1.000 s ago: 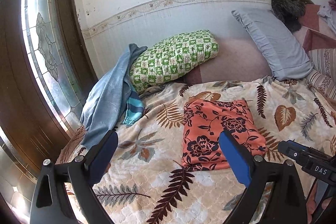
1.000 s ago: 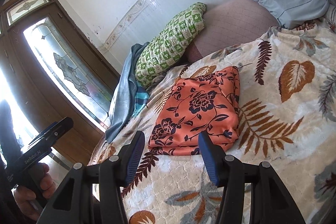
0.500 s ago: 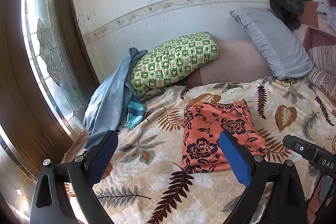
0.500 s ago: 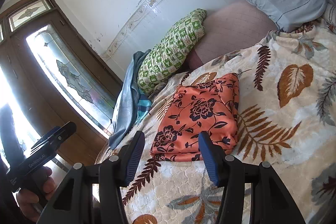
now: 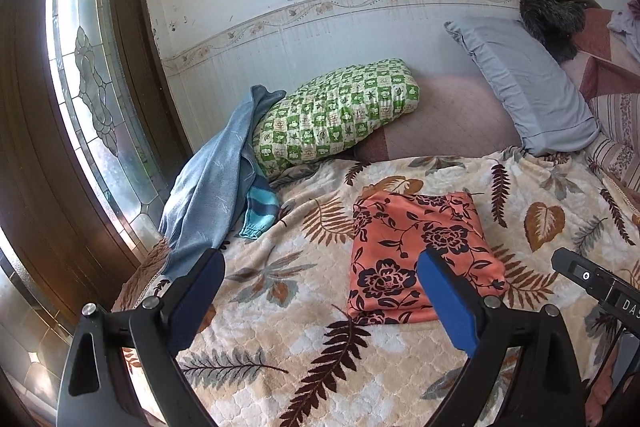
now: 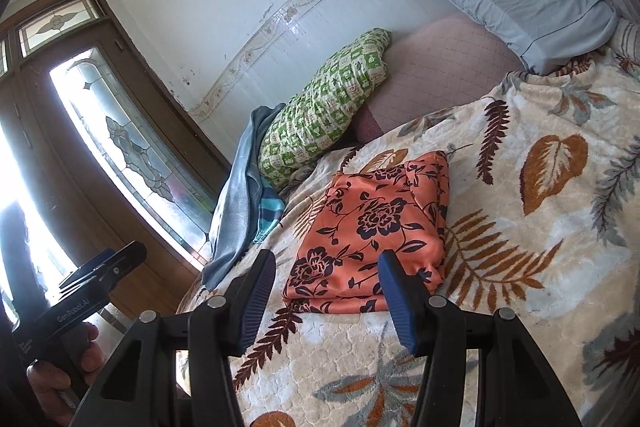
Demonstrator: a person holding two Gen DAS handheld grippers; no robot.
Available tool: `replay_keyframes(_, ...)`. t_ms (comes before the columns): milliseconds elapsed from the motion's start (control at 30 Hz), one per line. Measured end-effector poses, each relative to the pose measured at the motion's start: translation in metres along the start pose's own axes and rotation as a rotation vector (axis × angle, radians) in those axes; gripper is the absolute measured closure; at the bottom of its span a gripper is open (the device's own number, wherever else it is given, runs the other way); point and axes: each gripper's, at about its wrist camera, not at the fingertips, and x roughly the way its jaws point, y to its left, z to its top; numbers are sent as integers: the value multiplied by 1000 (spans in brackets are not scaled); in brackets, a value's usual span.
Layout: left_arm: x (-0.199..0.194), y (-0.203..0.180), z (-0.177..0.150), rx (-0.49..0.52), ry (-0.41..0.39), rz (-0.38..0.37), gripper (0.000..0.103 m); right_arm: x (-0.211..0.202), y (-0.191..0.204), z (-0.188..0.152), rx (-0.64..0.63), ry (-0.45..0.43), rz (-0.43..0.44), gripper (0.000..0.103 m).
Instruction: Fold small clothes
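Right wrist view shows the right gripper [image 6: 326, 291] low over the blanket [image 6: 540, 267], its jaws apart with nothing between them. The cloth [image 6: 372, 231], an orange floral piece already folded into a neat rectangle, lies flat on the blanket straight ahead of it. The near short edge of the cloth sits just beyond the fingertips, and the gap between the jaws lines up with that edge.

The long axis of the cloth runs away from the gripper, toward the green pillow [image 6: 324, 111] and the wall. Its thick folded side faces right.

From the left wrist view, the left gripper [image 5: 320, 301] also stands wide apart and empty. There the cloth [image 5: 416, 247] lies ahead and to the right, behind the right finger, while the left finger is over bare blanket [image 5: 280, 307]. A blue garment [image 5: 212, 191] is heaped at the bed's left edge, near the door.

By my reading the right hand is the better placed: the cloth is centred before it, while the left would have to shift sideways. The fold looks finished or nearly so, and the blue garment may be next.
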Motion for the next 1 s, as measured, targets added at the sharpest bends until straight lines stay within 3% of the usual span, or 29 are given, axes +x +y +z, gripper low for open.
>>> replay_keyframes(267,-12,16,4,-42,-35,28,3,-51,39,17,-79,-133,-55,37)
replay_keyframes(433,-20,31,6,-83,-38,7,3,-69,73,25,-155,-182,-79,34)
replay_keyframes(600,-31,49,8,-118,-59,34,2,-75,106,23,-235,-221,-179,30)
replay_keyframes(1000,-51,104,12,-224,-102,73,1,-70,151,24,-280,-212,-128,30)
